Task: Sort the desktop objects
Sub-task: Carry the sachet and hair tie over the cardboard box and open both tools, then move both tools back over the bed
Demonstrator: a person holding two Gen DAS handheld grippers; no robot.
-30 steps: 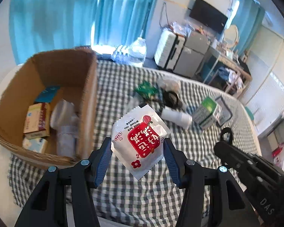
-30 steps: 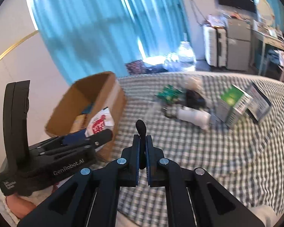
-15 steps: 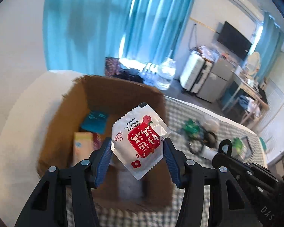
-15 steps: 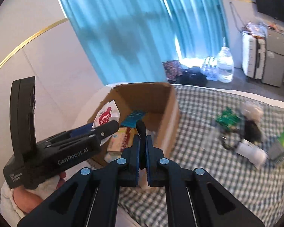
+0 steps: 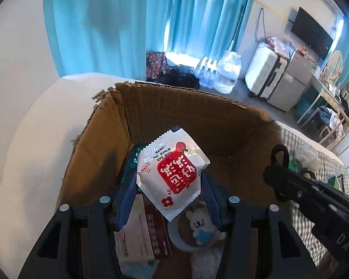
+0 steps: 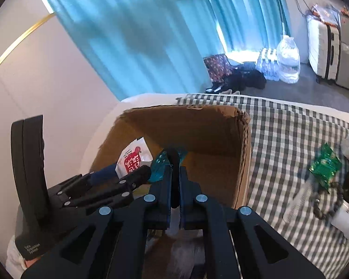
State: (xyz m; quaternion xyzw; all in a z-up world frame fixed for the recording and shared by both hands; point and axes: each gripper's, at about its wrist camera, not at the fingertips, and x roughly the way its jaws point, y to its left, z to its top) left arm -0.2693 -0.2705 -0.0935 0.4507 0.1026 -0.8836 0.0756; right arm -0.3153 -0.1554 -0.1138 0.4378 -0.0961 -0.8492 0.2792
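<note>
My left gripper [image 5: 168, 186] is shut on a white snack packet with a red label [image 5: 172, 174], held just above the open cardboard box [image 5: 197, 121]. Inside the box lie a pink and white carton [image 5: 137, 237], a teal packet [image 5: 133, 155] and a small white plush toy [image 5: 200, 220]. My right gripper [image 6: 175, 169] is shut on a thin black loop [image 6: 173, 155] that sticks up past its fingertips. It hangs over the box [image 6: 242, 162], right of the left gripper [image 6: 128, 171] and its packet [image 6: 133, 158]. The left wrist view shows the loop [image 5: 279, 153] at the right gripper's tip.
Right of the box, the checked cloth [image 6: 290, 139] carries a green packet [image 6: 324, 165], a string of dark beads [image 6: 323, 207] and a white bottle [image 6: 344, 218]. Blue curtains, water bottles and a white suitcase [image 6: 323, 51] stand beyond the table.
Both grippers have swung left from over the checked cloth to above the cardboard box and dipped slightly. Each grip is unchanged.
</note>
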